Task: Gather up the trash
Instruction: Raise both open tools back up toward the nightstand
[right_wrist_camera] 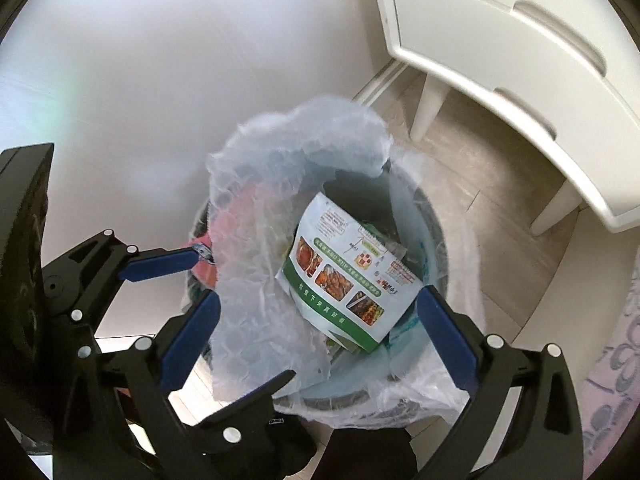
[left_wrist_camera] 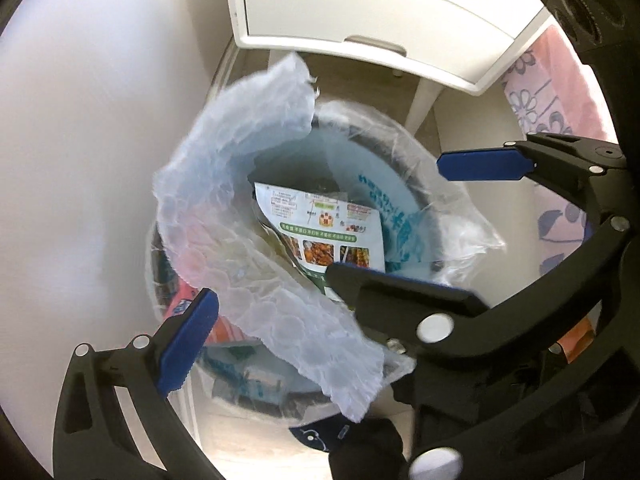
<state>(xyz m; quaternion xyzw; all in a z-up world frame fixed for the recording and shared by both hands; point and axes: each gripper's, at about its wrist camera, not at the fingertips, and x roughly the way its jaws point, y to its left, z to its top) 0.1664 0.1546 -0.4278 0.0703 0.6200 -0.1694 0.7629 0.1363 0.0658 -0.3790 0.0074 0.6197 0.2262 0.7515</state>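
Note:
A round trash bin (left_wrist_camera: 424, 208) (right_wrist_camera: 436, 240) lined with a clear plastic bag stands on the floor against the wall. A sheet of bubble wrap (left_wrist_camera: 240, 208) (right_wrist_camera: 280, 200) hangs curved over its left rim, blurred, apart from all fingers. Inside lies a green and white food packet (left_wrist_camera: 332, 232) (right_wrist_camera: 344, 280) and a pink wrapper (right_wrist_camera: 204, 268). My left gripper (left_wrist_camera: 280, 320) is open over the bin's near rim. My right gripper (right_wrist_camera: 320, 336) is open above the bin; it also shows in the left wrist view (left_wrist_camera: 420, 220). Both hold nothing.
A white drawer cabinet (left_wrist_camera: 360, 12) (right_wrist_camera: 520, 60) on legs stands behind the bin. A pink flowered cloth (left_wrist_camera: 552, 120) (right_wrist_camera: 616, 360) hangs at the right. The white wall (left_wrist_camera: 80, 160) is close on the left. The floor (right_wrist_camera: 480, 184) is pale tile.

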